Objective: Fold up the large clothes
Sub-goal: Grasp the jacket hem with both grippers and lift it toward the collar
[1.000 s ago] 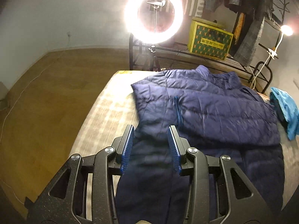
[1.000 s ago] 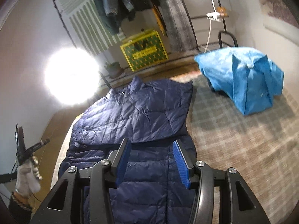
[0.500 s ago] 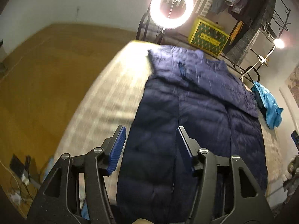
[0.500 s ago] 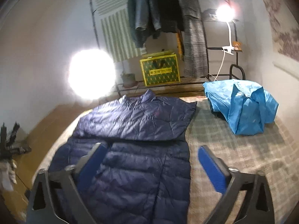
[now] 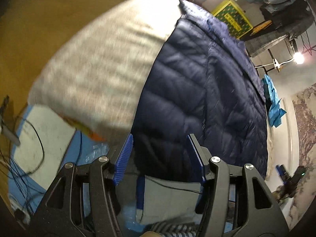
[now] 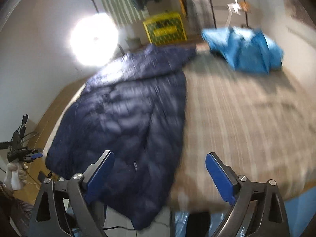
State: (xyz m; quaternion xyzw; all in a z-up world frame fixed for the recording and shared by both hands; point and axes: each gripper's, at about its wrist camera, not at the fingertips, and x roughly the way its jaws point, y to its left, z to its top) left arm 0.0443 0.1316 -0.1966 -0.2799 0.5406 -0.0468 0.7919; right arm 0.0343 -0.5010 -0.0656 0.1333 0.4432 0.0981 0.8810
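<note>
A large navy quilted puffer jacket (image 5: 207,90) lies spread on a checked bed cover (image 5: 94,75), its hem hanging over the near edge; it also shows in the right wrist view (image 6: 126,122). My left gripper (image 5: 160,150) is open and empty, just short of the jacket's near left hem corner. My right gripper (image 6: 160,165) is wide open and empty, over the jacket's near right hem corner, above the bed edge. Both views are motion-blurred.
A crumpled bright blue garment (image 6: 244,49) lies at the far right of the bed. A ring light (image 6: 92,39), a yellow box (image 6: 165,29) and a clothes rack (image 5: 284,9) stand beyond the bed. Cables (image 5: 29,148) lie on the floor at the bed's foot.
Both grippers have pulled back from the jacket's middle toward the near hem at the bed's foot. The right gripper has opened wider. The jacket lies as before.
</note>
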